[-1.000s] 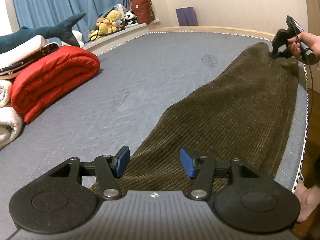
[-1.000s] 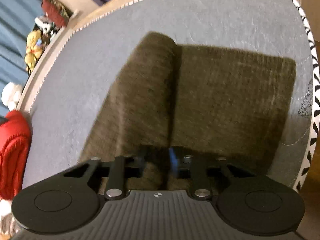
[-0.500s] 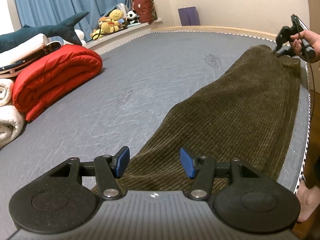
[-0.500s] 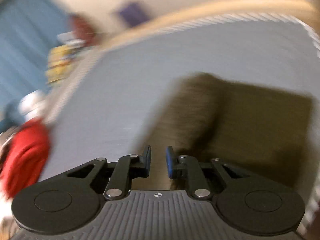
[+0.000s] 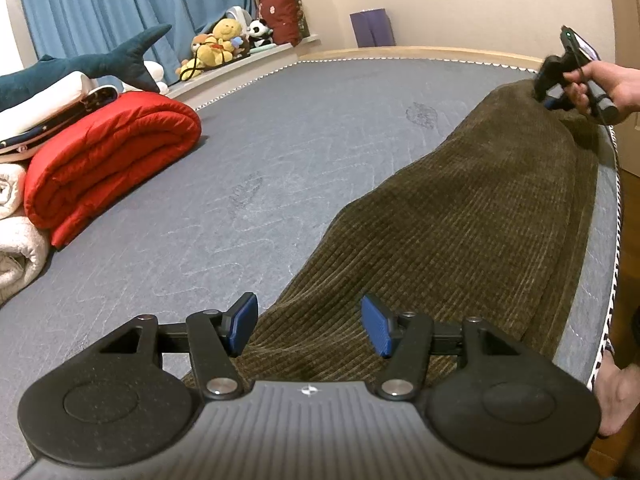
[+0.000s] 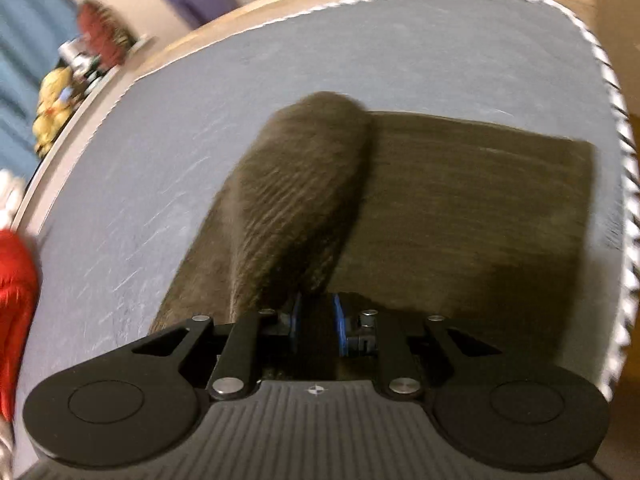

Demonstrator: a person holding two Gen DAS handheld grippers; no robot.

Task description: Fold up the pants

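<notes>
Dark olive corduroy pants (image 5: 460, 232) lie along the right side of a grey mattress (image 5: 280, 152). My left gripper (image 5: 308, 326) is open, low over the near end of the pants, holding nothing. My right gripper (image 6: 316, 322) is shut on a raised ridge of the pants (image 6: 296, 204) at the far end; the flat part (image 6: 472, 208) lies to its right. The right gripper (image 5: 560, 80) also shows in the left wrist view, held by a hand at the far end.
A folded red quilt (image 5: 108, 160), white rolled bedding (image 5: 16, 248) and a plush shark (image 5: 80, 68) sit at the mattress's left. Stuffed toys (image 5: 216, 46) line the window ledge. The mattress edge (image 5: 612, 240) runs close beside the pants on the right.
My right gripper came off the fabric, then shut on it again and lifted a ridge. The left gripper has stayed open over the near end.
</notes>
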